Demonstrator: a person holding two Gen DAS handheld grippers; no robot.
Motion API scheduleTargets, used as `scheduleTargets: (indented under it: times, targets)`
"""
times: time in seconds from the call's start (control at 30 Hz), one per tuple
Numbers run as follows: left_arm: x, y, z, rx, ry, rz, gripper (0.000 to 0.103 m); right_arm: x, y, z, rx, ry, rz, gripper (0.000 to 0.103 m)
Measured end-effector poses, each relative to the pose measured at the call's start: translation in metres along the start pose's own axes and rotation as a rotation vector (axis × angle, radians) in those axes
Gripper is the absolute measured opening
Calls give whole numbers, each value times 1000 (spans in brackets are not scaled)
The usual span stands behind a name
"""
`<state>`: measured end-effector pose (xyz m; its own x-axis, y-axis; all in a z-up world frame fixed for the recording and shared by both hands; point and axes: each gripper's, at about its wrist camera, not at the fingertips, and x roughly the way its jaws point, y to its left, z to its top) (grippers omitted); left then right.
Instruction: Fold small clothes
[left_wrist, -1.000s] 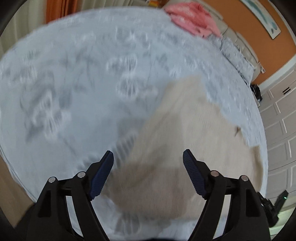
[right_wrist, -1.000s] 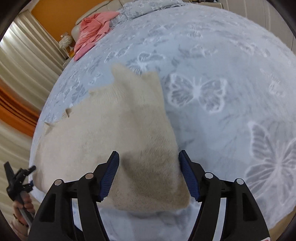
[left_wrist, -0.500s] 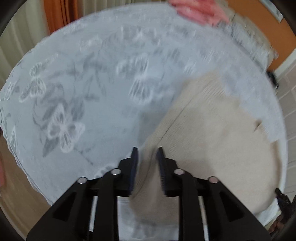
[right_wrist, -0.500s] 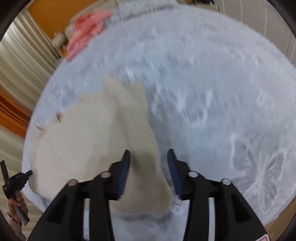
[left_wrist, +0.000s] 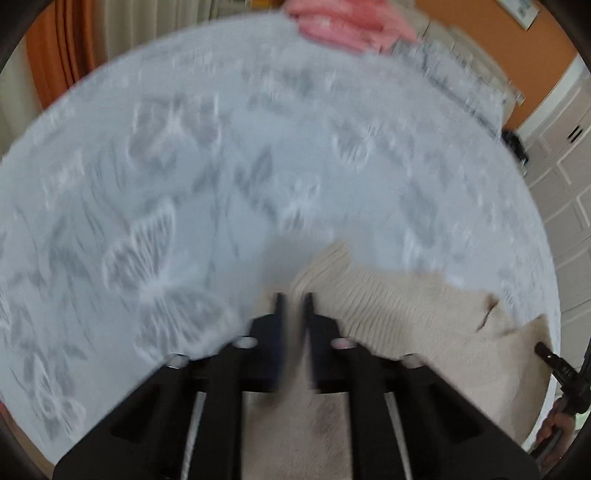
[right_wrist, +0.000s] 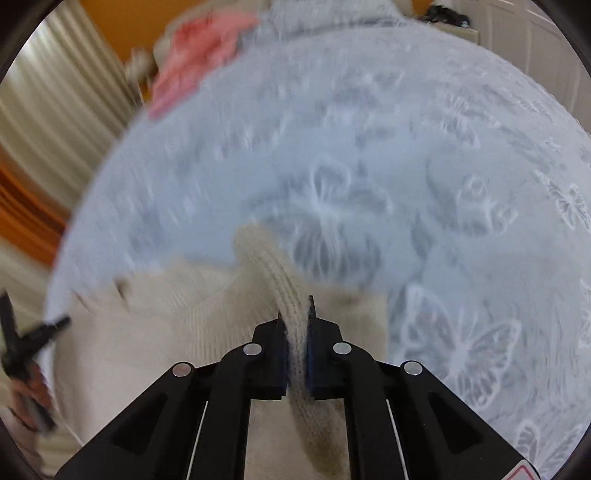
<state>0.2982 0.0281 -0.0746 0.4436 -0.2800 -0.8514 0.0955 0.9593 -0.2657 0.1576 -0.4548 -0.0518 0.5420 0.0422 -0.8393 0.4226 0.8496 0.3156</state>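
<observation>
A cream knitted garment (left_wrist: 424, 325) lies on a pale blue bedspread with white butterflies (left_wrist: 221, 184). My left gripper (left_wrist: 293, 299) is shut on the garment's near left edge and lifts it. The garment also shows in the right wrist view (right_wrist: 155, 332). My right gripper (right_wrist: 295, 310) is shut on a ribbed fold of it (right_wrist: 273, 266), which stands up between the jaws. Both views are blurred by motion.
A pink garment (left_wrist: 343, 22) lies at the far end of the bed, also in the right wrist view (right_wrist: 195, 55). Curtains (right_wrist: 48, 122) hang on one side, white cupboard doors (left_wrist: 565, 192) on the other. The other gripper's handle (left_wrist: 561, 373) shows at the right edge.
Both grippers went from open around the garment's near edge to shut on it. They have lifted the cloth and moved it forward over the bed.
</observation>
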Motion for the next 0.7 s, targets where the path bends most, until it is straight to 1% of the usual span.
scheduleTargets:
  times: [0.03,0.07,0.1,0.13,0.17,0.2,0.23,0.27,0.3,0.33,0.37,0.4,0.43,0.47,0.53,0.57,0.6,0.63,0.67,0.7]
  targets:
    - [-5,5,6,-11,-36,27,1,-3,-3,2,15,-16,10,6]
    - [-4,13,10,-34,-61,79,0,1,-13,4,37,-19,8,6]
    - [3,22,12,-56,-57,117,0,14,-20,3,48,14,-15,6]
    - [12,29,14,-67,-37,140,0,31,-24,2,54,59,-30,7]
    - [28,39,12,-82,26,175,0,56,-30,-4,53,151,-40,8]
    - [36,46,9,-96,73,204,0,63,-30,-7,42,164,-44,7]
    - [36,50,5,-113,84,200,0,58,-29,-6,37,131,-48,9]
    - [24,52,1,-132,50,151,0,47,-26,-4,60,105,-39,18]
    - [11,51,-2,-140,13,102,3,34,-23,-4,77,76,-17,24]
    - [-6,45,-4,-129,-19,37,8,25,-20,-5,77,50,-2,26]
    - [-13,40,-4,-114,-31,3,32,8,-14,-8,53,0,11,34]
    - [-19,32,-3,-94,-37,-14,68,2,-10,-10,39,-17,6,46]
    - [-21,25,-2,-75,-41,-5,78,0,-7,-12,28,-22,-2,52]
    - [-16,14,3,-43,-40,1,79,3,-6,-11,17,0,-7,57]
    - [4,0,11,4,8,35,79,19,-1,-8,-8,51,-52,60]
    - [13,-1,13,6,42,30,79,30,0,-6,-19,80,-86,63]
    - [23,-4,13,4,74,29,70,38,2,-8,-25,99,-105,63]
    - [37,-5,13,-2,111,9,59,50,2,-6,-22,119,-108,63]
    - [42,-5,11,-4,126,-3,36,52,-2,-7,-19,126,-96,46]
    - [41,-5,8,-6,122,2,24,56,-2,-6,-16,134,-58,6]
